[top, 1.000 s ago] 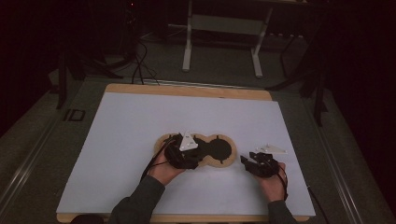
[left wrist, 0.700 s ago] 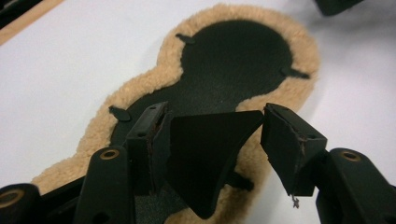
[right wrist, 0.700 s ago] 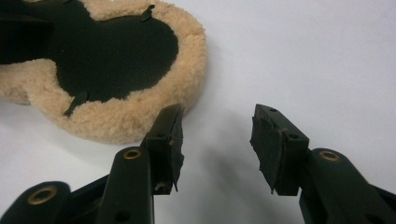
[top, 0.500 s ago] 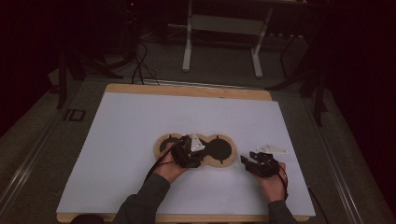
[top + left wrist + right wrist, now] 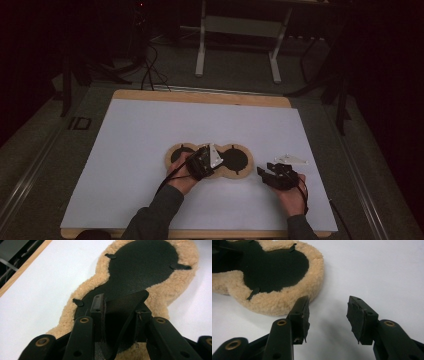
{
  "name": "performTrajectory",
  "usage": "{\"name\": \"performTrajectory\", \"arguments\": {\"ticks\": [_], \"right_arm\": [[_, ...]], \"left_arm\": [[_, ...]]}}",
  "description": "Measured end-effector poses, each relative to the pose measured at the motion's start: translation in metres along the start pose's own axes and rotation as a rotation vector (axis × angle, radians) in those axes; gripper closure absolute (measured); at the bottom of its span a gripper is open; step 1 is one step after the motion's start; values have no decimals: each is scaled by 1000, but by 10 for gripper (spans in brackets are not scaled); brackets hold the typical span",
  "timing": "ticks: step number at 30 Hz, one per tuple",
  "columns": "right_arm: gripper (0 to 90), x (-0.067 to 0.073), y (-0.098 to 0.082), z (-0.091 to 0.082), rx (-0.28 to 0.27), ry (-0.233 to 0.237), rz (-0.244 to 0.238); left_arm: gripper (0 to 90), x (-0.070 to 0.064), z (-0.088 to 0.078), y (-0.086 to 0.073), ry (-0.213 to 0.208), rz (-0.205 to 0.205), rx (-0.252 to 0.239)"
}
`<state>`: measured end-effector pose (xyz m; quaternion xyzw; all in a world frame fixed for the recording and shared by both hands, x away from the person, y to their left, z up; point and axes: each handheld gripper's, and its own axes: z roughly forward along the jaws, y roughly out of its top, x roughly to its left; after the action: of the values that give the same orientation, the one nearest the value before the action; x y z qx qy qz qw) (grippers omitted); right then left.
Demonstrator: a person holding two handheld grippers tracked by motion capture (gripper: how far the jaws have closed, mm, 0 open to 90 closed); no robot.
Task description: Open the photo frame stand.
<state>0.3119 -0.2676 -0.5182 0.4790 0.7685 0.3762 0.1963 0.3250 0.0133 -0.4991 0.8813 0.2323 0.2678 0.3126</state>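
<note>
Left gripper view: leather flap (image 5: 125,315) between jaws.

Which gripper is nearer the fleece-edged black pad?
Left. The left gripper is over the fleece-edged black pad, its jaws just closing on a raised fold of the black middle. The right gripper stands open on the white sheet beside it, apart.

The fleece-edged black pad (image 5: 235,161) is the one obstacle lying on the white tabletop (image 5: 150,130). Beyond it, and to its far left, the surface lies bare and open. Just right of the pad the right gripper (image 5: 267,172) stands apart from it, a bare strip between them.
</note>
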Motion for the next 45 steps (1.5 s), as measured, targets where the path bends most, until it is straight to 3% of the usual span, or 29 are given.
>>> {"name": "performTrajectory", "arguments": {"ticks": [17,29,45], "right_arm": [[482,3,2,-2,-4,37,9],[401,10,12,-8,-17,102,21],[341,17,34,-14,-40,204,104]], "left_arm": [[729,5,-4,-6,-5,-28,-68],[733,9,-12,-15,-6,-86,-150],[732,14,-22,-25,-16,-133,-221]]}}
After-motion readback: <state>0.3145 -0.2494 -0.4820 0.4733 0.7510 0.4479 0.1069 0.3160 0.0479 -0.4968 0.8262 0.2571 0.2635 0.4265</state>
